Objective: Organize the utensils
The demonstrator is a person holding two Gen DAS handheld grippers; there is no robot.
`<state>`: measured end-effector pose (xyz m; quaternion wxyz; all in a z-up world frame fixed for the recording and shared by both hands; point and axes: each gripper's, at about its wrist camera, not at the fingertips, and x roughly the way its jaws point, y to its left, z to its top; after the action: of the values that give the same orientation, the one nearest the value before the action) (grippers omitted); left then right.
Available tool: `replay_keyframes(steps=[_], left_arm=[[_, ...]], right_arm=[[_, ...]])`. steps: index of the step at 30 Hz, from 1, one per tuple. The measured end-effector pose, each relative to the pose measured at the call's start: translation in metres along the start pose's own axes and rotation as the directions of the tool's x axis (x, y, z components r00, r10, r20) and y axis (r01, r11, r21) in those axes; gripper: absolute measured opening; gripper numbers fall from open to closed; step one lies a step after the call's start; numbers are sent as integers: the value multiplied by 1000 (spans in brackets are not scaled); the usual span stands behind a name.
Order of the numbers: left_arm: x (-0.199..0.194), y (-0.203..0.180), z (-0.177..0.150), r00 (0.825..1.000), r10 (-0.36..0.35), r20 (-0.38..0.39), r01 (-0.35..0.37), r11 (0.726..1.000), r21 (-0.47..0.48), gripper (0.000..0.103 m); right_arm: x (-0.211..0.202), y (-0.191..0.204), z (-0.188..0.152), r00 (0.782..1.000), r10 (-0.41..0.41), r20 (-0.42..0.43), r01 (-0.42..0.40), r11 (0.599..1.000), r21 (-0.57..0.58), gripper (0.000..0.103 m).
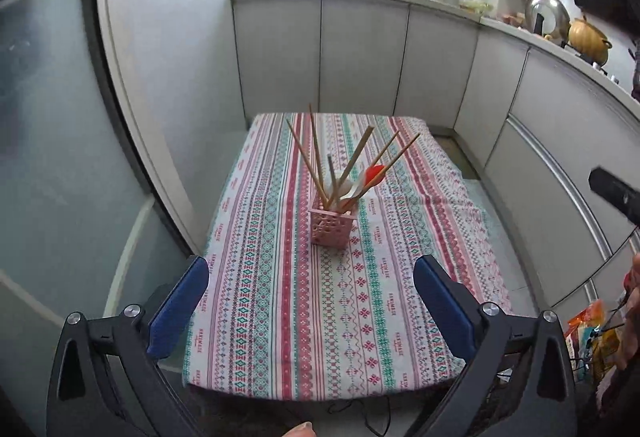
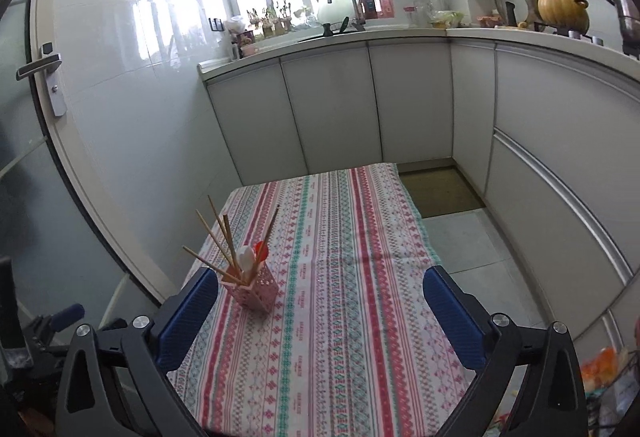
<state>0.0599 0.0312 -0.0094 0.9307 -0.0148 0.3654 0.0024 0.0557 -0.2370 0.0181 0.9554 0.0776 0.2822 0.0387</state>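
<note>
Standing upright on the striped tabletop (image 1: 280, 317), a pink holder (image 1: 332, 227) carries the chopsticks (image 1: 316, 153) and spoons (image 1: 370, 175), all leaning outward. Both the left tongs (image 1: 312, 301) and the right tongs (image 2: 320, 311) are spread wide and grasp nothing, well apart from the holder, above the near edge.

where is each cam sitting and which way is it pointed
Left wrist: on the left gripper, angled down over the near table edge at the pink utensil holder mid-table; shows its open blue fingers, a fingertip at the bottom.
Right wrist: on the right gripper, angled down along the tablecloth, holder at left; open fingers show.
Shared: holder, tablecloth, kitchen counter.
</note>
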Motion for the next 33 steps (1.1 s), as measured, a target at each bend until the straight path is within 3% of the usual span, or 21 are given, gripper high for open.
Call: replay_keyframes(steps=[4, 11, 18, 33], left_arm=[[-37, -9, -8, 997, 21, 69, -22, 1000, 7, 103], [-80, -16, -25, 988, 78, 133, -80, 997, 9, 103], [-93, -16, -32, 989, 70, 134, -72, 997, 10, 103], [-95, -11, -33, 988, 75, 136, -76, 997, 5, 103]], right_arm=[[-38, 6, -14, 991, -133, 26, 134, 989, -68, 103], [-82, 24, -27, 981, -183, 69, 189, 976, -106, 103], [-90, 46, -36, 981, -181, 71, 190, 968, -166, 103], [-89, 52, -39, 978, -198, 61, 205, 964, -169, 103]])
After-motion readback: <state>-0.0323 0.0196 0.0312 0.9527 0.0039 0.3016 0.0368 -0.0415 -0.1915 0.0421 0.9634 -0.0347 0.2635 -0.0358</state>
